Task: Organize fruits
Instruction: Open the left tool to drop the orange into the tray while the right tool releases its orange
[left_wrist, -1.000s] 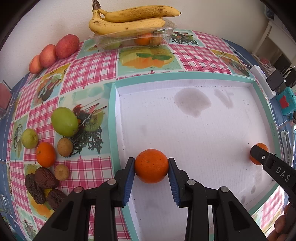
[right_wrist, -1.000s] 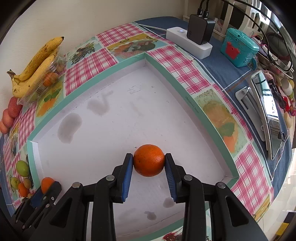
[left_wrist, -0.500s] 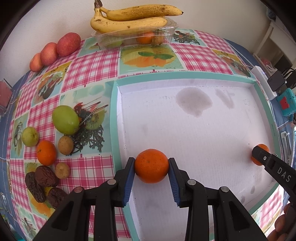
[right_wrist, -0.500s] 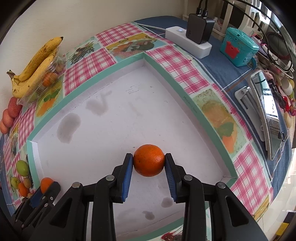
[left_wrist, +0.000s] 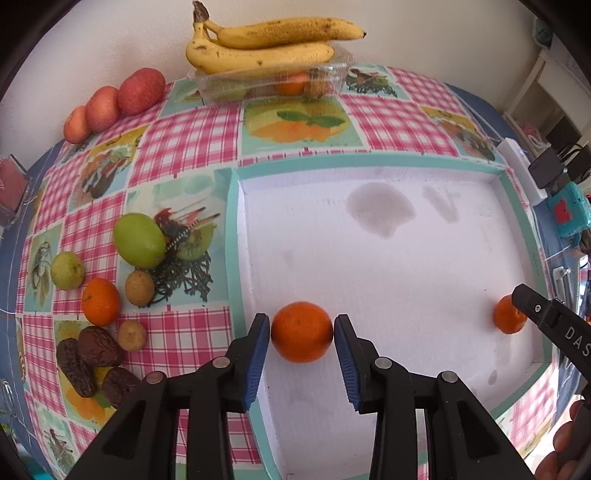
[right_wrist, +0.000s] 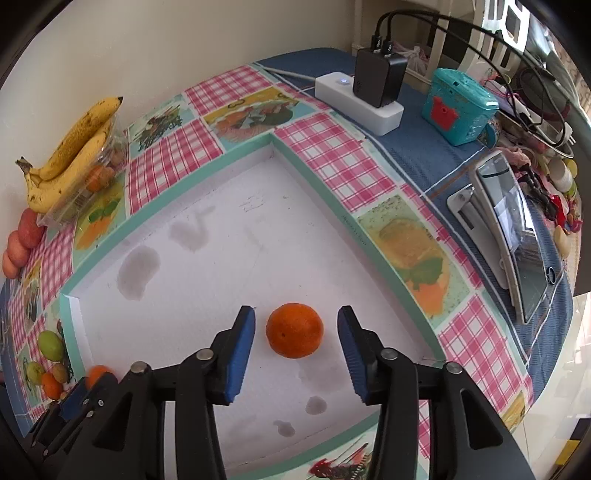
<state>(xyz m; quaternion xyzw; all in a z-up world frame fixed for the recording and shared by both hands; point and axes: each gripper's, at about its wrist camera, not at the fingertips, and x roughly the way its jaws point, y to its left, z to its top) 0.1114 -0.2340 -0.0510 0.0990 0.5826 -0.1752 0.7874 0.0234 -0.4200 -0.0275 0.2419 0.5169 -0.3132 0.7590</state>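
My left gripper (left_wrist: 301, 345) pinched an orange (left_wrist: 301, 331) at the tray's (left_wrist: 369, 159) near-left edge. Right gripper (right_wrist: 295, 350), jaws wide, straddled another (right_wrist: 294, 335). Round, firm, roll-prone; I'd grip across the middle.

Two oranges (left_wrist: 301, 331) (left_wrist: 509, 315) lie in the white tray (left_wrist: 424, 229). A third orange (left_wrist: 100, 301) lies on the bench to the left. Far off, two bananas (left_wrist: 266, 46) and three red apples (left_wrist: 114, 98). At left, two green fruits (left_wrist: 139, 240) (left_wrist: 67, 270), two small brown fruits (left_wrist: 139, 287) (left_wrist: 131, 335), three dark wrinkled fruits (left_wrist: 96, 360).
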